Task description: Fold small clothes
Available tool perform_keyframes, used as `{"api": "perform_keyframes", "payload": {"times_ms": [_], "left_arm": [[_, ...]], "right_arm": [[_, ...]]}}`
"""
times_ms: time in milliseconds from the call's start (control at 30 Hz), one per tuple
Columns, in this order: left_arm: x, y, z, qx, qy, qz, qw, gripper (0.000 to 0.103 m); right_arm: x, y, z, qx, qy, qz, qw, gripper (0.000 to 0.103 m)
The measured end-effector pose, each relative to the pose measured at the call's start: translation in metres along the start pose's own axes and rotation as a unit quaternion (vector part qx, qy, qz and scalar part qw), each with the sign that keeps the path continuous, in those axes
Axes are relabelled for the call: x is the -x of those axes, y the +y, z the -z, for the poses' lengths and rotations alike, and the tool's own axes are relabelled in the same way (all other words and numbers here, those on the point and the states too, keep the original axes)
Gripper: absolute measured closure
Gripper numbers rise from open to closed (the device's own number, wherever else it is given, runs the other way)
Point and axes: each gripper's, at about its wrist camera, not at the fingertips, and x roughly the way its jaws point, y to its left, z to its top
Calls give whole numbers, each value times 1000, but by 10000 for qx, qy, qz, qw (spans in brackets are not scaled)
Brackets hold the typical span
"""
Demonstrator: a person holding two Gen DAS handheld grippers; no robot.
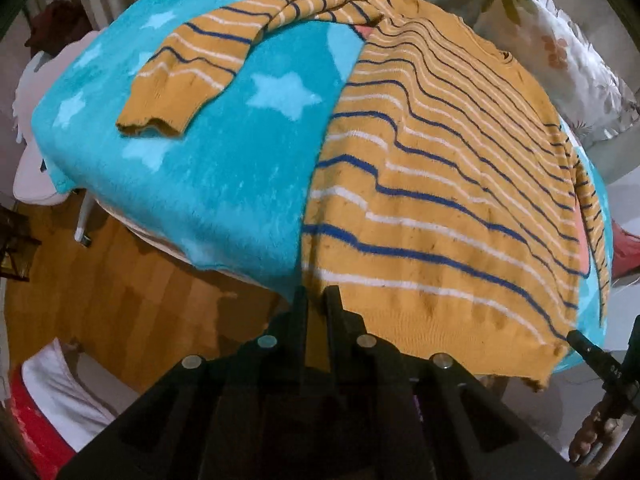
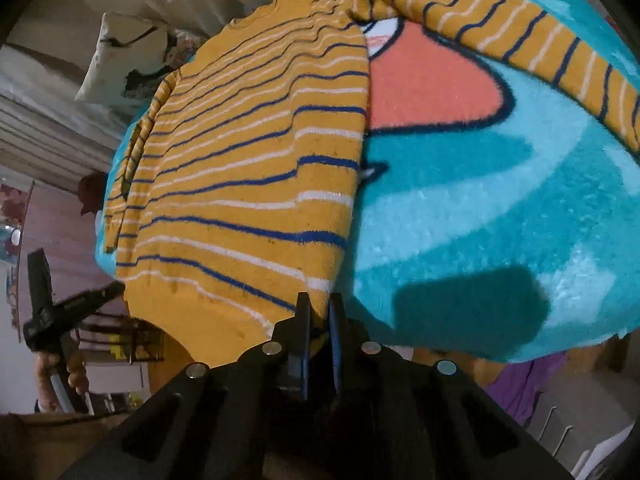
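Observation:
A small yellow sweater (image 1: 440,200) with blue and white stripes lies on a teal blanket (image 1: 224,176). One sleeve (image 1: 192,72) stretches out to the left in the left wrist view. My left gripper (image 1: 316,300) is shut on the sweater's near left hem corner. My right gripper (image 2: 320,308) is shut on the sweater's (image 2: 248,184) near right hem corner. The other sleeve (image 2: 520,48) lies across the blanket (image 2: 480,208) at the upper right in the right wrist view. Each gripper shows at the other view's edge.
The blanket covers a table with a wooden floor (image 1: 120,300) below. Floral pillows (image 1: 560,48) sit behind the table. A white chair (image 1: 36,120) stands at the left. Purple cloth (image 2: 520,384) hangs lower right.

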Motion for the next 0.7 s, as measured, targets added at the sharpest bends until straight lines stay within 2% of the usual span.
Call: {"api": "perform_keyframes", "payload": {"times_ms": [67, 100, 133, 200, 300, 400, 533, 700], "left_arm": [[6, 0, 0, -8, -122, 56, 9999, 92], [11, -1, -1, -15, -223, 64, 9997, 85], [13, -1, -4, -5, -299, 76, 9995, 72], [22, -2, -9, 73, -503, 154, 9986, 60], [31, -4, -17, 144, -629, 345, 9973, 57], [38, -17, -21, 106, -720, 495, 9961, 48], [44, -35, -26, -35, -802, 573, 9951, 47], [46, -47, -34, -149, -848, 571, 9947, 46]], "right_arm": [[13, -14, -5, -298, -328, -63, 9990, 92], [19, -20, -8, -444, -484, -34, 9978, 90], [26, -30, -11, -617, -667, 27, 9959, 88], [45, -58, -17, -1074, -1145, 245, 9873, 67], [67, -110, -18, -1973, -1702, 374, 9647, 63], [76, -157, -16, -2861, -2057, 193, 9356, 62], [74, -182, -23, -3445, -2352, -129, 9088, 62], [72, -206, -47, -3899, -2681, -63, 8809, 64]]}}
